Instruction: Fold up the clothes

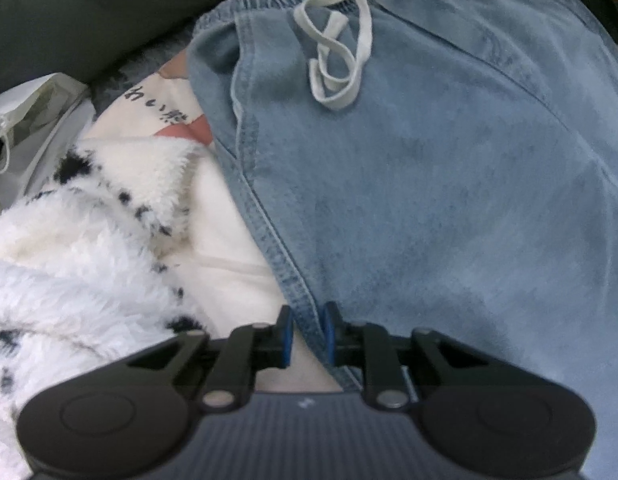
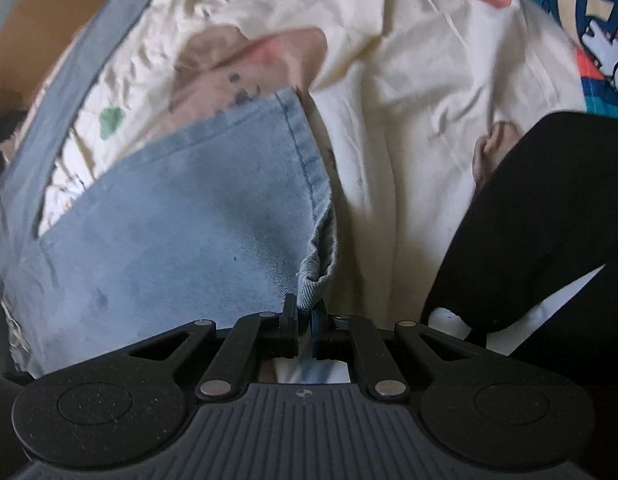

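Left claw pinches denim pants over cartoon-printed cream sheet.

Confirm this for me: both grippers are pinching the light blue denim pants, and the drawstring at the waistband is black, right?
Not quite. The drawstring is white, not black; the left wrist view shows it looped just below the elastic waistband. The rest holds: the left gripper pinches the side seam of the denim pants, and the right gripper pinches the hem.

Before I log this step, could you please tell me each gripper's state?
Left gripper: shut on the denim shorts, at the side seam.
Right gripper: shut on the shorts' hem corner.
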Tool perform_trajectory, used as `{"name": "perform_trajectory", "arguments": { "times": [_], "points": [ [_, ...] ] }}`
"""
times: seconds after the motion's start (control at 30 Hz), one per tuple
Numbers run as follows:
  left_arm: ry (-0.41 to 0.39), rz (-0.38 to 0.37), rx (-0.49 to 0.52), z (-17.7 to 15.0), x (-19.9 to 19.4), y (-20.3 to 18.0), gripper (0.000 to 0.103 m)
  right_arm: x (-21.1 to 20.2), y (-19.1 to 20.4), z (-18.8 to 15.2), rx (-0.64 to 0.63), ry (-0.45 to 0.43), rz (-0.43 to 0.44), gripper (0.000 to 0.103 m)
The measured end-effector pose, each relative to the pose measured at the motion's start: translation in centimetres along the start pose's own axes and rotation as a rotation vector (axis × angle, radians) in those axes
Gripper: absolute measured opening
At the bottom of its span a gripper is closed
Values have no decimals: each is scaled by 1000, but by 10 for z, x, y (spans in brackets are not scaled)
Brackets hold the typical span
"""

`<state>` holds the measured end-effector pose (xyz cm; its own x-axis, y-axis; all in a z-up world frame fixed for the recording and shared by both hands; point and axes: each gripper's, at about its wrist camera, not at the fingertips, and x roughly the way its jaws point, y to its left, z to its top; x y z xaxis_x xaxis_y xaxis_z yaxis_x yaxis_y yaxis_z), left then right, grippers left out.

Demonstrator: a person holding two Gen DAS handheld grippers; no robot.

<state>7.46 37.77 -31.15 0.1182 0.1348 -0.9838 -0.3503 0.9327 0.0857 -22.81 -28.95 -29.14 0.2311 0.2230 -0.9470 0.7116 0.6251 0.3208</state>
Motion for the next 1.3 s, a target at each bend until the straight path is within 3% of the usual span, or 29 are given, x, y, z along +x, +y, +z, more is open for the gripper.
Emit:
{"name": "perform_trajectory", "arguments": {
  "times": [0.2,0.27,0.3,0.37,0.43,0.53,0.77,1.1,1.3],
  "points": [
    [16,0,30,2,-2,0,18,27,-15,-8,15,37,-15,4],
    [32,-7,25,5,-5,1,22,37,-18,-11,27,57,-24,6],
    [38,-10,24,6,-7,2,23,41,-19,-11,32,73,-39,9],
    [35,-15,40,8,-17,2,39,45,-19,-10,22,92,-85,21],
    [20,-15,49,10,-28,3,46,36,-14,-8,-39,72,-112,26],
    [-11,-9,46,13,-41,6,46,19,-8,-1,-110,22,-131,38],
    [-57,2,32,34,-36,6,46,-3,-6,36,-136,-110,-113,39],
    [-61,2,47,52,-24,-2,46,15,7,98,-215,-198,-78,39],
    [-56,18,78,48,-19,4,46,34,32,113,-289,-219,-60,39]
  ]
}}
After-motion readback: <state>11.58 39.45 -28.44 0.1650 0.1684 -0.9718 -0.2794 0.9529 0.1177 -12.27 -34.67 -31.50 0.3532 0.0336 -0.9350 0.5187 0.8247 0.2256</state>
